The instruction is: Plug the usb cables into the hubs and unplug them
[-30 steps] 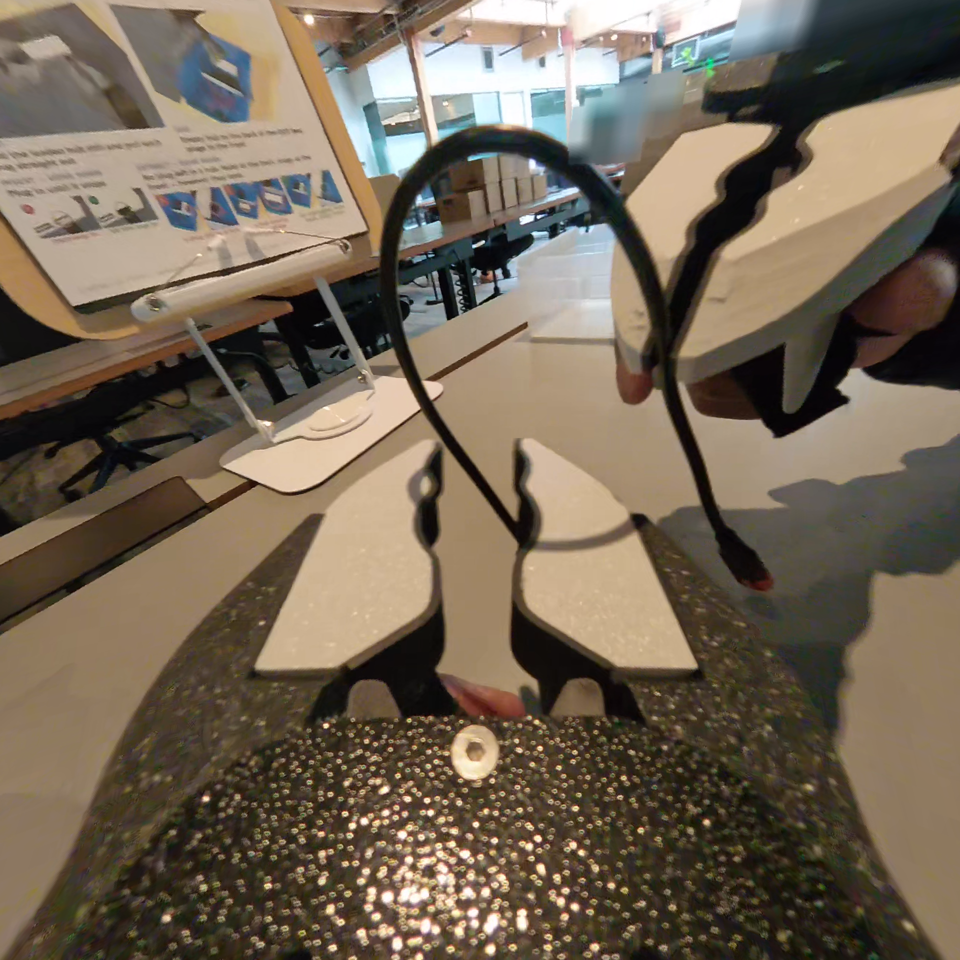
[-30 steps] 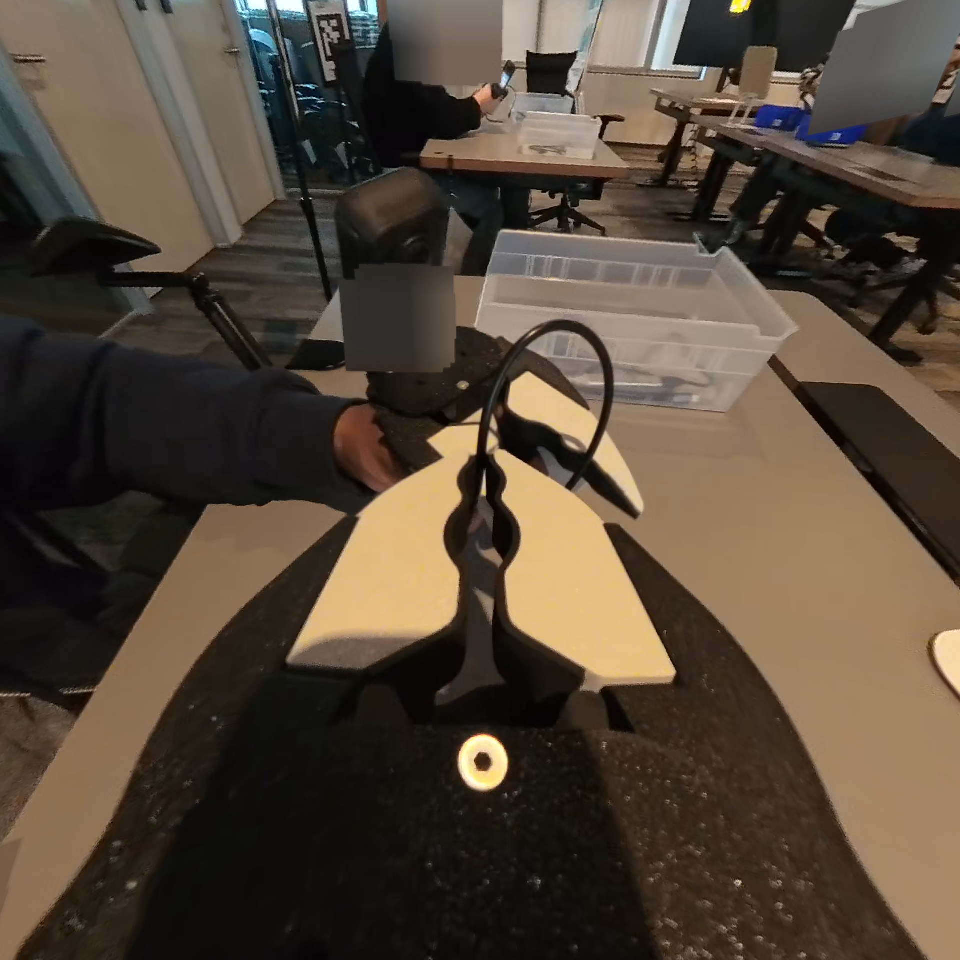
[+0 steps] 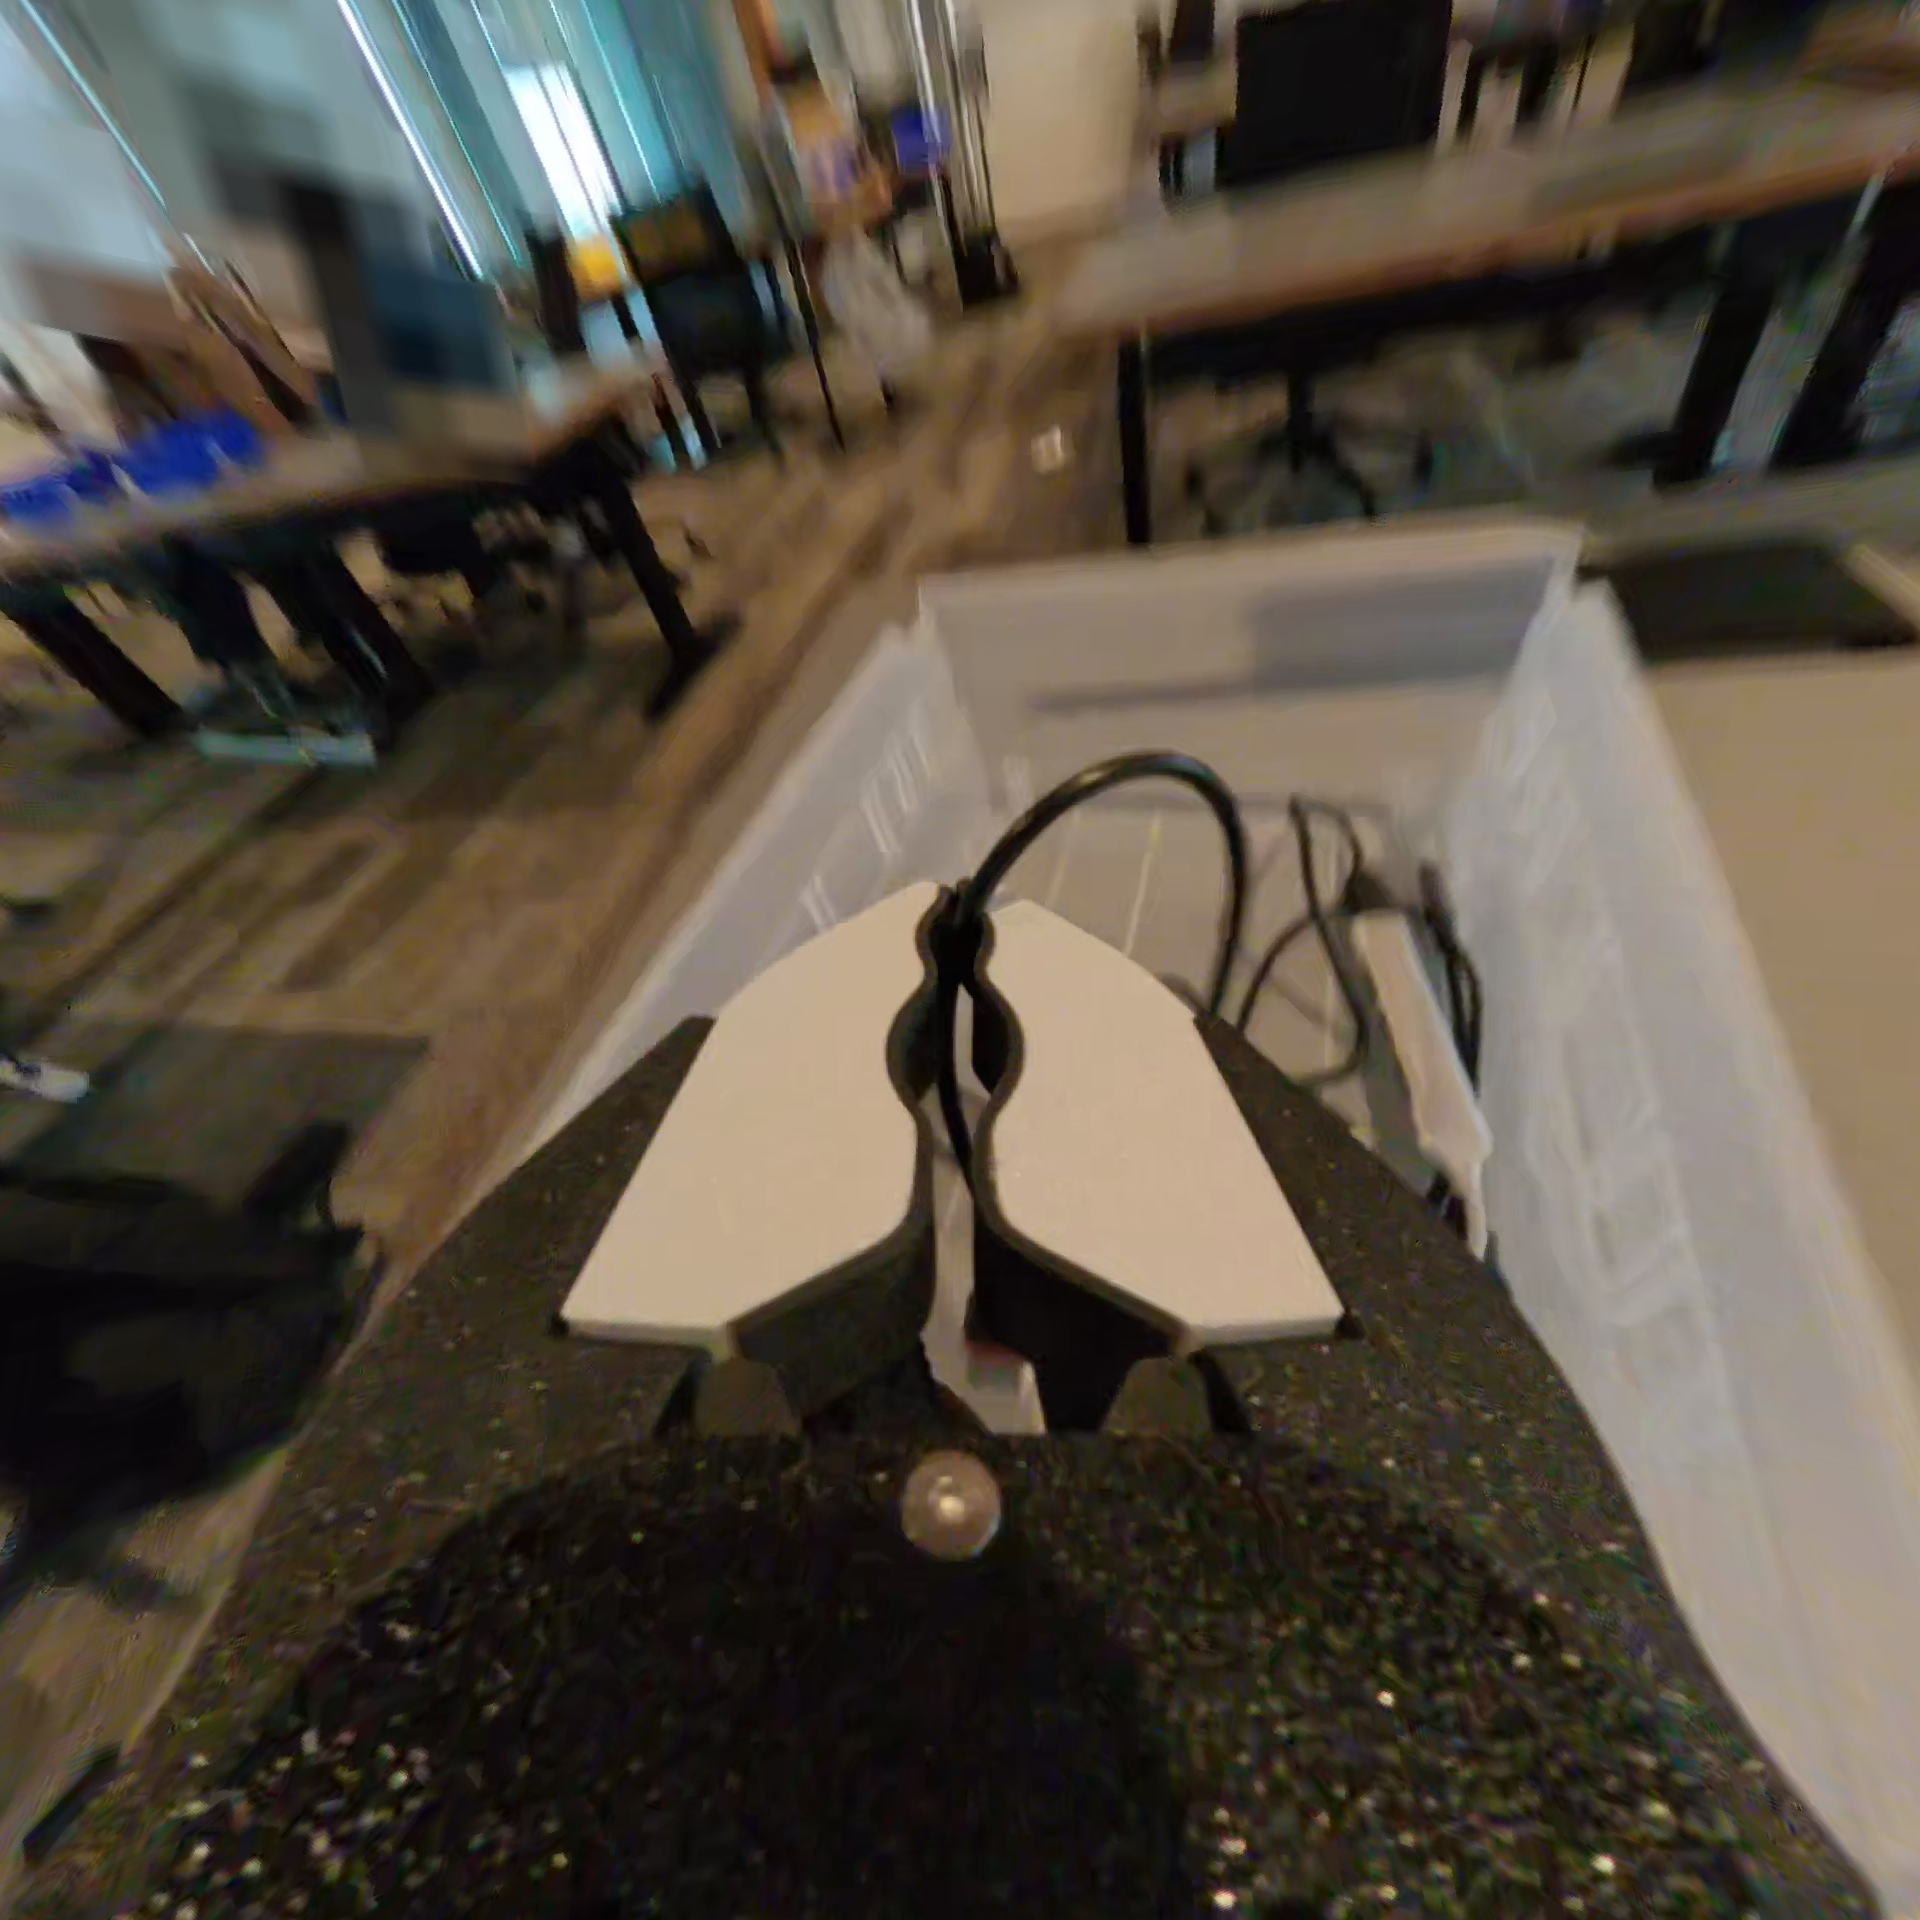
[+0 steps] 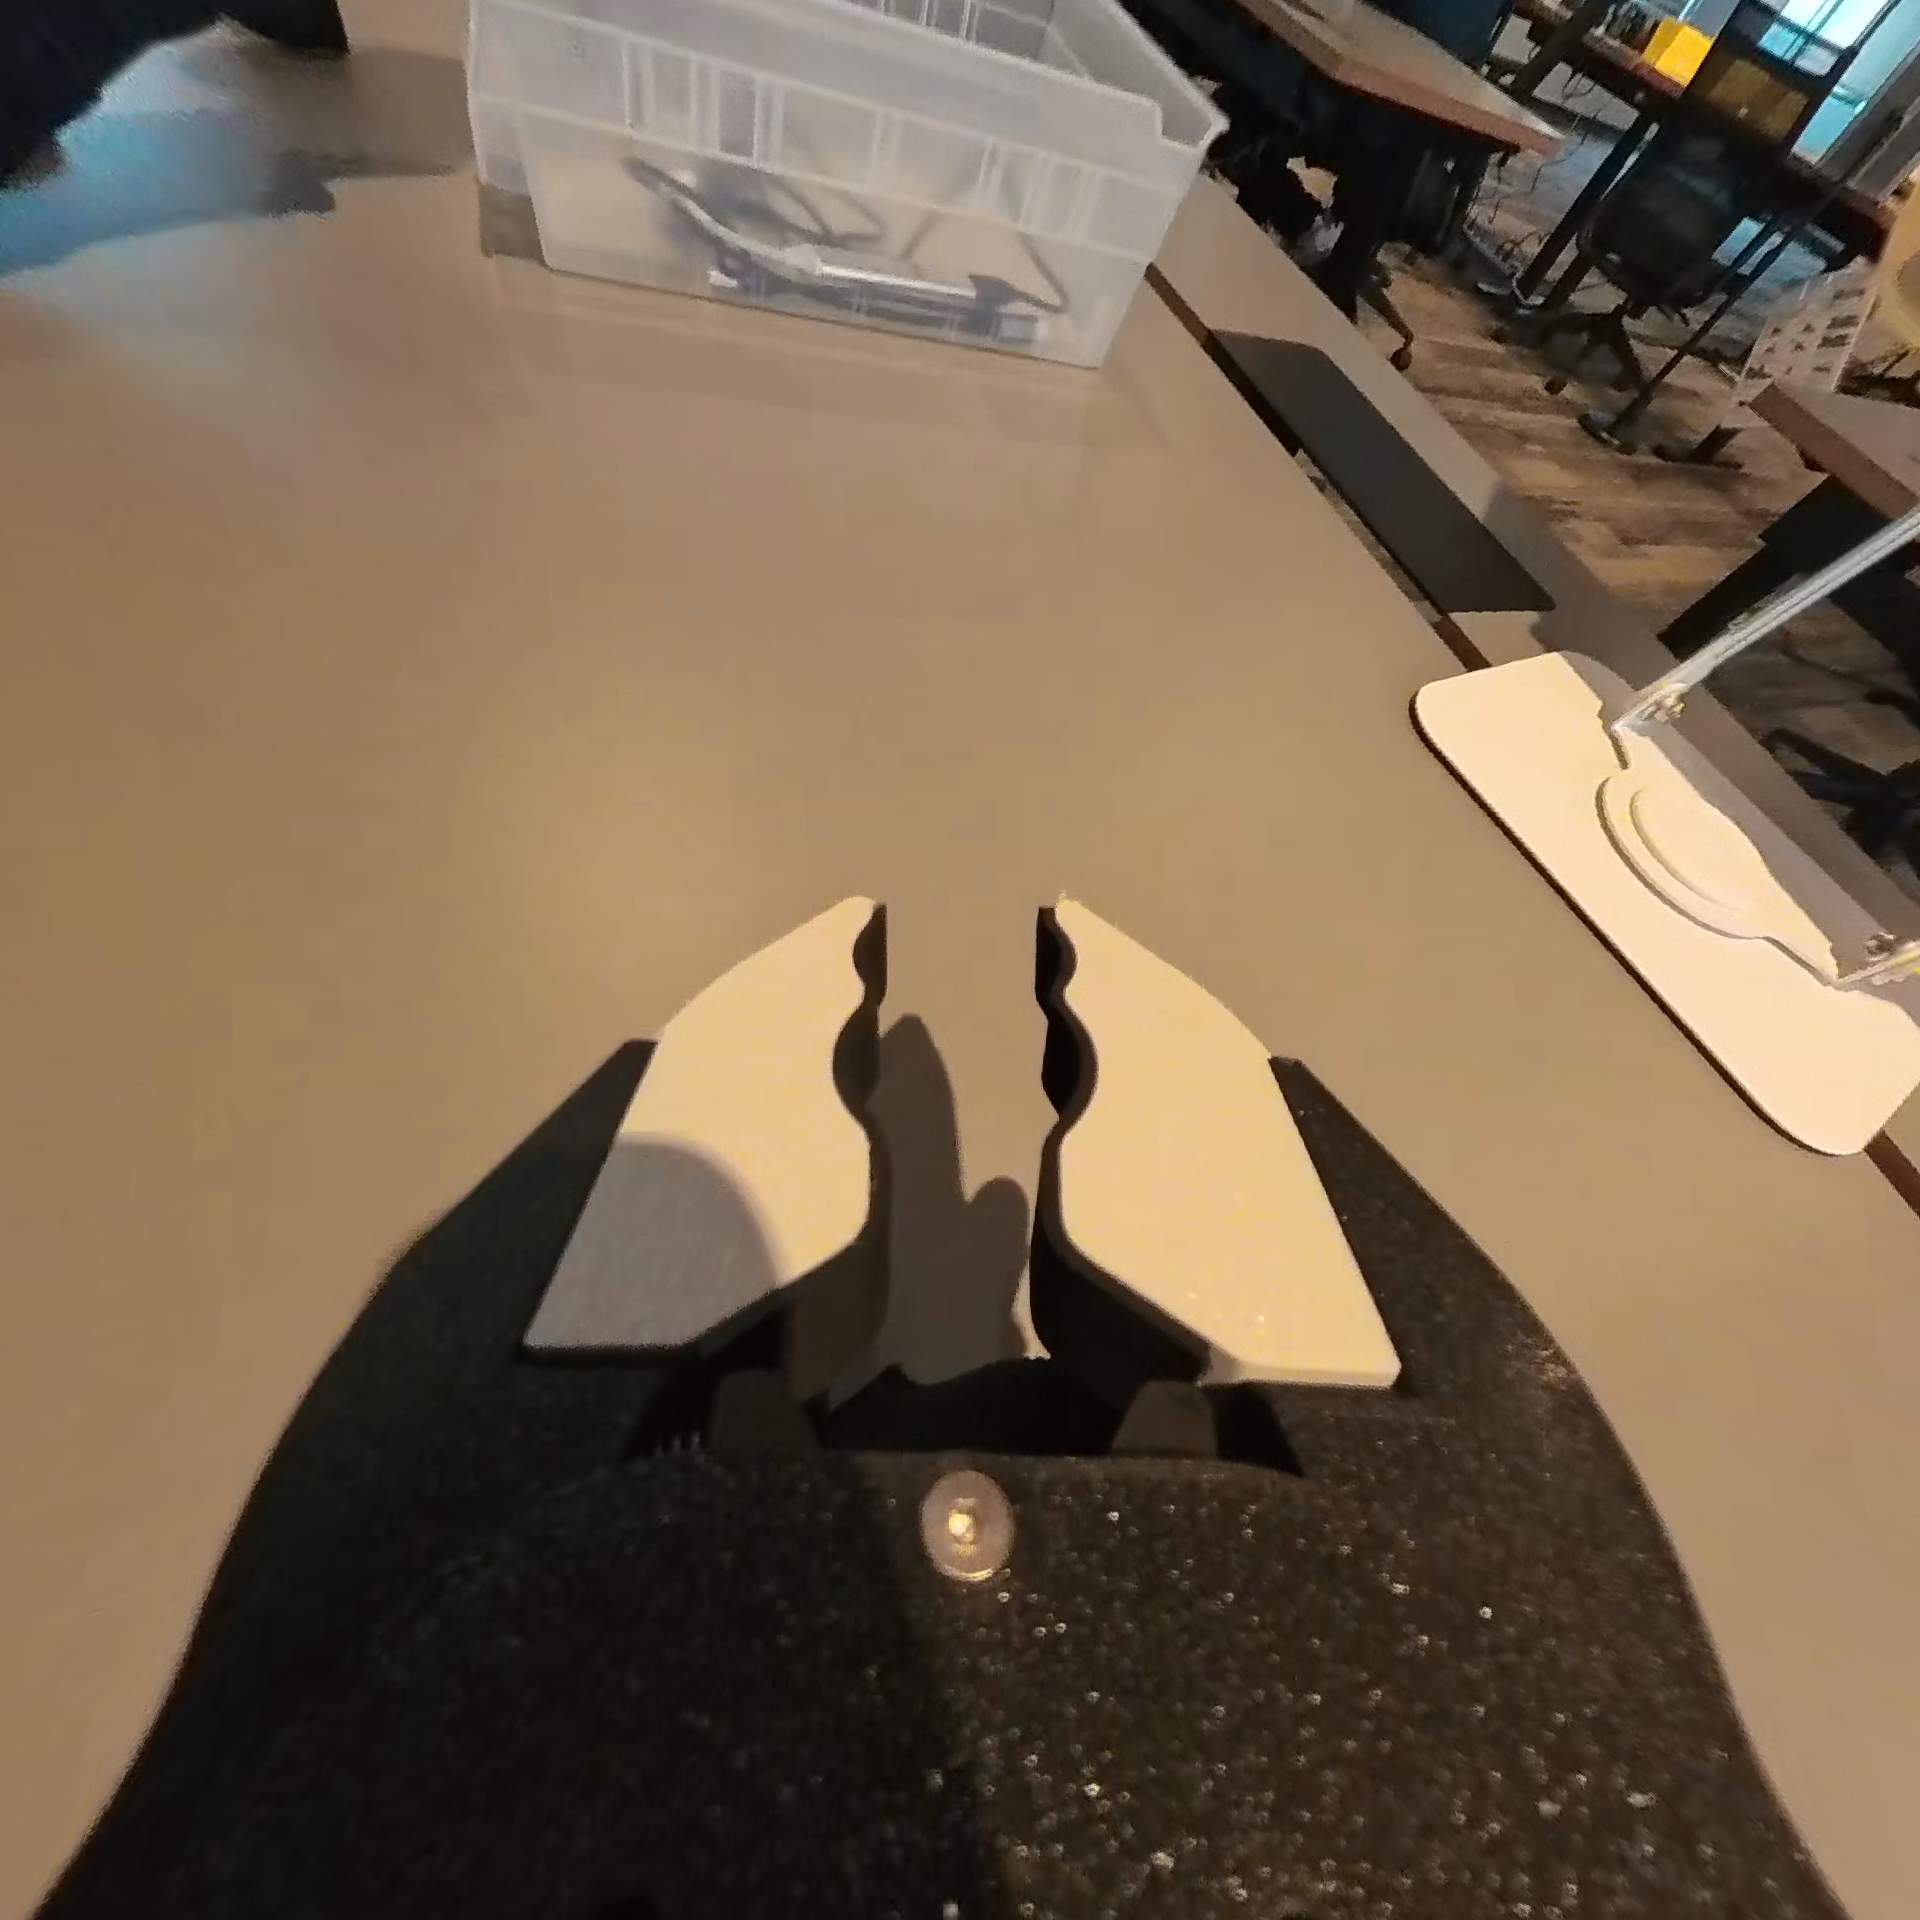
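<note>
Cable sits pinched in your left gripper over the clear plastic bin, a white hub inside. Your right gripper gapes empty above the table.

My left hand-held gripper has a black, glitter-flecked body that widens toward the camera, with a round silver screw on its midline. Its two fingers are flat and pale, with wavy black inner edges. My right hand-held gripper is built the same: speckled black shell, cream fingers, one bright screw.
</note>
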`<action>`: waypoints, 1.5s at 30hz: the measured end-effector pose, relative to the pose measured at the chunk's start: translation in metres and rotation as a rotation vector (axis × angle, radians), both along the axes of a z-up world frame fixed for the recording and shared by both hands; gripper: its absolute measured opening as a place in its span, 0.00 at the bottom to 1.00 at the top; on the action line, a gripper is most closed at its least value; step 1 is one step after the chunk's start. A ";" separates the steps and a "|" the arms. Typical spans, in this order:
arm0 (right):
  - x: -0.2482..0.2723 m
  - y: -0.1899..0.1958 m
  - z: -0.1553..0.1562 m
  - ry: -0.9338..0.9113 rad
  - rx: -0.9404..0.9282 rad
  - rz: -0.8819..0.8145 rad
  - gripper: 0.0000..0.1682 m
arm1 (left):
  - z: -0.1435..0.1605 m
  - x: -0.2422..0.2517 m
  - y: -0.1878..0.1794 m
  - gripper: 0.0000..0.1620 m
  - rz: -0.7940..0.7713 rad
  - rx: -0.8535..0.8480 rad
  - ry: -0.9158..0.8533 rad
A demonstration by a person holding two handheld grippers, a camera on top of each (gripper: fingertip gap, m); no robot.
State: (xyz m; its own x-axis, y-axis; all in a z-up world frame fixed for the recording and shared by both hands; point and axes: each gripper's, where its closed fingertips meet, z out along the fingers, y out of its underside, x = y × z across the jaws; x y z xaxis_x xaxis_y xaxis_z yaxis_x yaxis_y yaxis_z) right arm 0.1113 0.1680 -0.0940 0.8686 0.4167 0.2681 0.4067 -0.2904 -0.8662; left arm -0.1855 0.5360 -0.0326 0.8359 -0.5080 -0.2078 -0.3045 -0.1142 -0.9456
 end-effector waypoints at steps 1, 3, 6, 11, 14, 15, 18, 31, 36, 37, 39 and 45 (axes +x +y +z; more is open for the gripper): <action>0.001 0.000 -0.003 -0.008 -0.011 -0.004 0.16 | -0.014 -0.001 0.003 0.00 0.014 -0.054 0.046; 0.003 -0.001 -0.008 -0.022 -0.039 -0.012 0.16 | -0.033 0.002 0.005 0.00 0.012 -0.120 0.123; 0.009 -0.004 -0.013 -0.053 -0.067 -0.030 0.17 | -0.055 0.010 0.000 0.10 -0.022 -0.206 0.199; 0.022 -0.009 0.000 -0.075 -0.028 -0.049 0.18 | -0.055 0.021 -0.011 0.41 -0.085 -0.170 0.271; 0.026 -0.016 0.027 -0.039 0.055 -0.042 0.18 | -0.010 0.016 -0.017 0.41 -0.049 0.005 0.107; 0.028 -0.020 0.039 -0.025 0.092 -0.037 0.18 | 0.010 0.012 -0.021 0.40 -0.027 0.088 0.035; 0.043 -0.037 0.079 -0.012 0.208 -0.059 0.18 | 0.059 0.005 -0.040 0.34 -0.018 0.326 -0.130; 0.375 -0.212 0.038 -0.143 -0.060 -0.985 0.12 | 0.051 0.124 -0.130 0.27 -0.491 0.616 0.169; 0.387 -0.212 -0.003 -0.035 -0.228 -0.984 0.06 | 0.073 0.131 -0.157 0.23 -0.471 0.740 0.128; 0.386 -0.209 -0.003 -0.012 -0.229 -0.979 0.07 | 0.076 0.134 -0.164 0.22 -0.485 0.759 0.112; 0.385 -0.203 -0.006 0.010 -0.247 -0.968 0.08 | 0.078 0.141 -0.178 0.21 -0.514 0.802 0.110; 0.375 -0.185 -0.024 0.150 -0.452 -0.909 0.11 | 0.077 0.156 -0.198 0.19 -0.555 0.861 0.120</action>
State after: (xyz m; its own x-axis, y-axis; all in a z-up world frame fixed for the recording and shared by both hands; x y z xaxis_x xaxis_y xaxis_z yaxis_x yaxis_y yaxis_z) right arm 0.4866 -0.0168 -0.1181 0.9181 -0.3803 0.1118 -0.2331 -0.7462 -0.6235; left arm -0.0297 0.3380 0.0440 0.4789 -0.4554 -0.7505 -0.2060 0.7728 -0.6003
